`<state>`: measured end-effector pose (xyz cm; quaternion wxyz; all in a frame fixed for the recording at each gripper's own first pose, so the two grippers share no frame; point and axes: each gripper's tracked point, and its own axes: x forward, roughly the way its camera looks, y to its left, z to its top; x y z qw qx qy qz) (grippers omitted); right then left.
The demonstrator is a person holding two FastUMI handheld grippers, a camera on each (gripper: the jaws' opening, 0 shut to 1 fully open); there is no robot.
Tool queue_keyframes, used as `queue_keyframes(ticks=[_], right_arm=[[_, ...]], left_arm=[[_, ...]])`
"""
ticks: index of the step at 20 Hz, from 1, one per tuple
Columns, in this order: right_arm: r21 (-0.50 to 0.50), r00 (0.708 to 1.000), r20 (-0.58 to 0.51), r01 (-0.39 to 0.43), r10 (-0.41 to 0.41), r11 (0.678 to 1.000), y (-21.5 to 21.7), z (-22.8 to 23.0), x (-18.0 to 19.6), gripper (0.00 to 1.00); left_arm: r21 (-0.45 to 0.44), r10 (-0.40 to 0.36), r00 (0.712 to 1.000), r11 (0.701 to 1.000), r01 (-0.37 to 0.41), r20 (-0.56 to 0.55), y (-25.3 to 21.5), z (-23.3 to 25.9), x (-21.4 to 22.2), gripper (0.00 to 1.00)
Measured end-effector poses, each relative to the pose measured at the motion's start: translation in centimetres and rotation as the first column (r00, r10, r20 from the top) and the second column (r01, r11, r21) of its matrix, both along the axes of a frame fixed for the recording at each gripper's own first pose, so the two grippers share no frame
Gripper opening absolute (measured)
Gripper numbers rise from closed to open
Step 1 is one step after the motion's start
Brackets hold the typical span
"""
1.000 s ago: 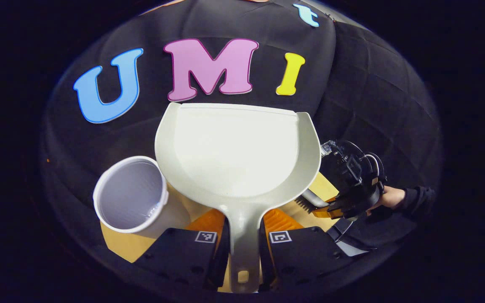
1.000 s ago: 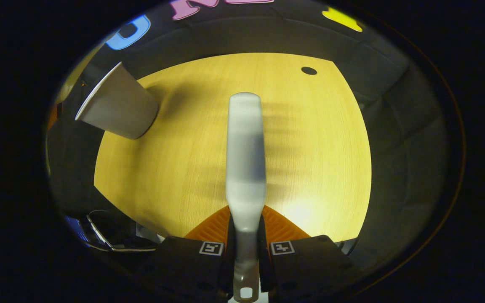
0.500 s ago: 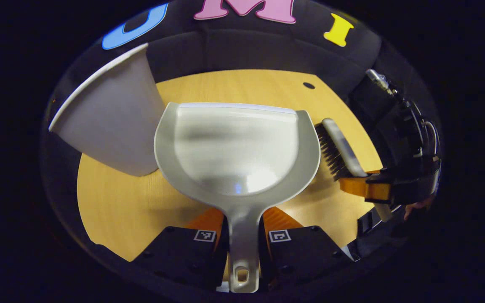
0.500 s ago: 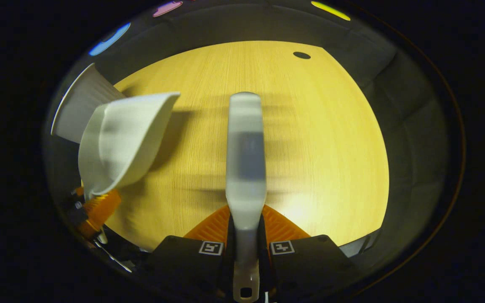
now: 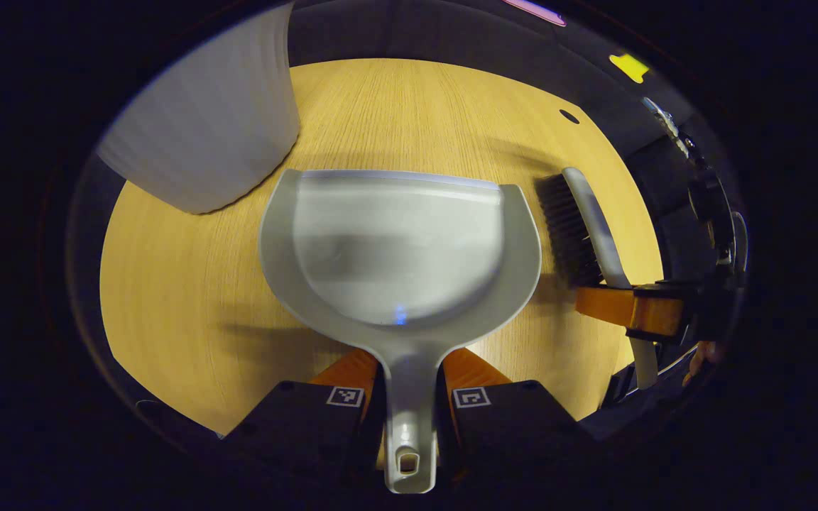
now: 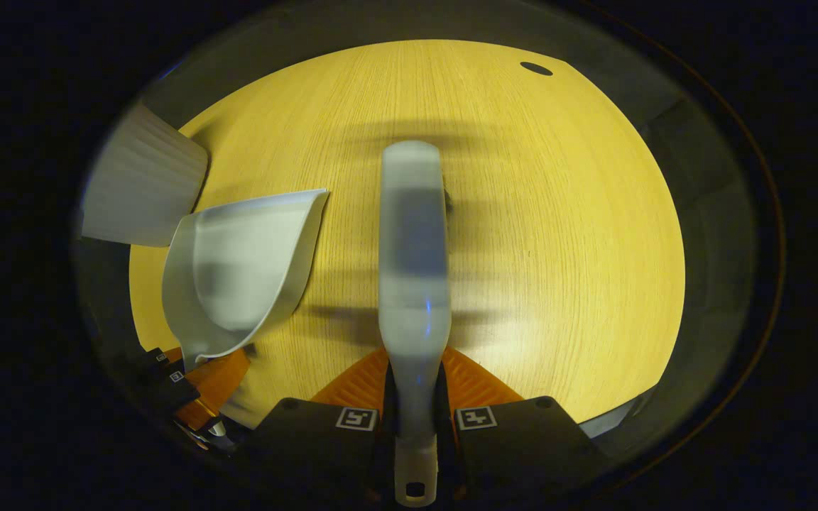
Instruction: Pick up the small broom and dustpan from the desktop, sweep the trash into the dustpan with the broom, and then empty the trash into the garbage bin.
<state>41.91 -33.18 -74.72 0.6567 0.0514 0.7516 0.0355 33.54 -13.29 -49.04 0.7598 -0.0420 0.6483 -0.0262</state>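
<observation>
In the left gripper view, the small grey-handled broom (image 5: 586,227) is showing its dark bristles side-on, off to the right of the left gripper (image 5: 409,397), with the right gripper (image 5: 636,312) clamping its handle from both sides. The right gripper view is looking straight down that same broom's pale back (image 6: 412,284), bristles hidden beneath it, and is catching the left gripper (image 6: 199,376) low on its own left.

The pale grey plastic dustpan (image 5: 398,248) is sitting straight ahead of the left gripper, its scoop looking bare inside. In the right gripper view the dustpan (image 6: 242,273) is lying forward and left of the right gripper (image 6: 416,419), tilted side-on. The white ribbed garbage bin (image 5: 210,142) is standing ahead and left of the left gripper, just beyond the dustpan's far left corner; its inside is hidden. The right gripper view is placing the bin (image 6: 139,188) far left, past the dustpan.

Both fingers of the left gripper are pressing on the dustpan's slim handle. The right gripper is likewise clenching the broom handle. Below lies the yellow wooden desktop (image 6: 558,213), with a small dark hole (image 6: 536,68) near its far edge.
</observation>
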Motion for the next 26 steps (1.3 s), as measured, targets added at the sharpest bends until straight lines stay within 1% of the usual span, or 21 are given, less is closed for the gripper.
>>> queue_keyframes(ticks=[3, 7, 8, 9, 10, 11, 12, 13, 14, 15, 16, 17, 19, 21, 22, 23, 24, 25, 26], right_arm=[[-0.011, 0.999, -0.026, -0.027, 0.026, 1.0, 0.1, -0.4, -0.4, 0.27], [0.013, 0.999, -0.052, -0.004, 0.005, 1.0, 0.3, -0.4, -0.2, 0.29], [0.02, 0.999, -0.046, 0.003, -0.002, 1.0, 0.4, -0.2, 0.1, 0.24], [0.031, 0.999, -0.039, 0.01, -0.009, 0.999, 0.8, 0.0, 0.3, 0.3], [0.047, 0.999, -0.036, 0.014, -0.013, 0.999, 1.1, 0.1, 0.4, 0.43], [0.05, 0.999, -0.031, 0.012, -0.01, 0.999, 1.1, 0.2, 0.6, 0.58], [0.048, 1.0, -0.019, 0.004, -0.003, 0.999, 0.9, 0.5, 0.8, 0.65], [0.047, 1.0, -0.008, -0.009, 0.01, 0.999, 0.7, 0.8, 0.8, 0.8], [0.047, 1.0, 0.001, -0.025, 0.025, 0.999, 0.4, 1.3, 1.0, 0.99], [0.048, 0.999, 0.018, -0.034, 0.033, 0.998, 0.1, 1.9, 1.1, 0.99], [0.043, 0.999, 0.045, -0.032, 0.03, 0.999, -0.2, 2.6, 1.3, 0.91], [0.041, 0.996, 0.085, -0.025, 0.021, 0.999, -0.6, 3.7, 1.6, 0.99], [0.039, 0.981, 0.195, -0.022, 0.014, 0.999, -0.9, 6.9, 2.4, 0.99], [0.027, 0.947, 0.32, -0.048, 0.037, 0.998, -1.4, 10.9, 2.7, 0.99], [0.034, 0.921, 0.389, -0.037, 0.021, 0.999, -1.3, 13.2, 2.9, 0.99], [0.06, 0.888, 0.459, -0.009, -0.019, 0.998, -1.0, 15.8, 3.3, 0.99], [0.088, 0.843, 0.534, 0.022, -0.066, 0.996, -1.0, 18.3, 4.0, 0.99], [0.108, 0.782, 0.615, 0.047, -0.104, 0.993, -1.5, 21.1, 5.0, 0.99], [0.104, 0.713, 0.69, 0.068, -0.121, 0.992, -2.1, 23.3, 5.0, 0.99]], left_arm=[[0.03, -0.008, 0.999, 1.0, 0.01, -0.04, -0.3, -0.2, 0.5, 0.3], [0.037, -0.011, 0.998, 0.999, 0.013, -0.058, -0.2, -0.1, 0.8, 0.31], [0.03, -0.017, 0.998, 0.999, 0.019, -0.057, -0.3, -0.1, 0.8, 0.31], [0.024, -0.014, 0.999, 1.0, 0.015, -0.049, -0.6, 0.1, 0.9, 0.36], [0.028, -0.009, 0.999, 1.0, 0.01, -0.048, -0.9, 0.1, 1.2, 0.48], [0.035, -0.004, 0.999, 0.999, 0.006, -0.049, -0.9, 0.4, 1.0, 0.75], [0.037, 0.001, 0.999, 0.999, 0.0, -0.045, -1.1, 0.6, 1.0, 0.75], [0.033, 0.007, 0.999, 0.999, -0.005, -0.041, -1.4, 0.8, 1.1, 0.77], [0.03, 0.012, 0.999, 0.999, -0.011, -0.038, -1.7, 1.2, 0.8, 0.77], [0.03, 0.013, 1.0, 0.999, -0.012, -0.027, -1.8, 1.9, 0.7, 0.78], [0.036, 0.02, 1.0, 0.999, -0.02, -0.002, -1.8, 2.6, 0.5, 0.81], [0.038, 0.03, 0.999, 0.999, -0.031, 0.028, -1.6, 3.6, 0.3, 0.82], [0.021, 0.042, 0.994, 0.999, -0.044, 0.098, -1.5, 6.4, -0.6, 0.82], [-0.014, 0.018, 0.979, 1.0, -0.015, 0.202, -1.4, 9.7, -1.6, 0.82], [-0.033, 0.001, 0.964, 0.999, 0.008, 0.265, -1.5, 11.8, -2.1, 0.82], [-0.039, -0.009, 0.942, 0.999, 0.023, 0.336, -1.4, 14.0, -2.6, 0.82], [-0.033, -0.01, 0.904, 0.999, 0.027, 0.427, -1.1, 16.6, -2.8, 0.82], [-0.023, -0.01, 0.856, 0.999, 0.026, 0.517, -0.6, 19.1, -3.3, 0.82], [-0.014, -0.011, 0.804, 1.0, 0.024, 0.595, -0.2, 21.6, -3.9, 0.82]])
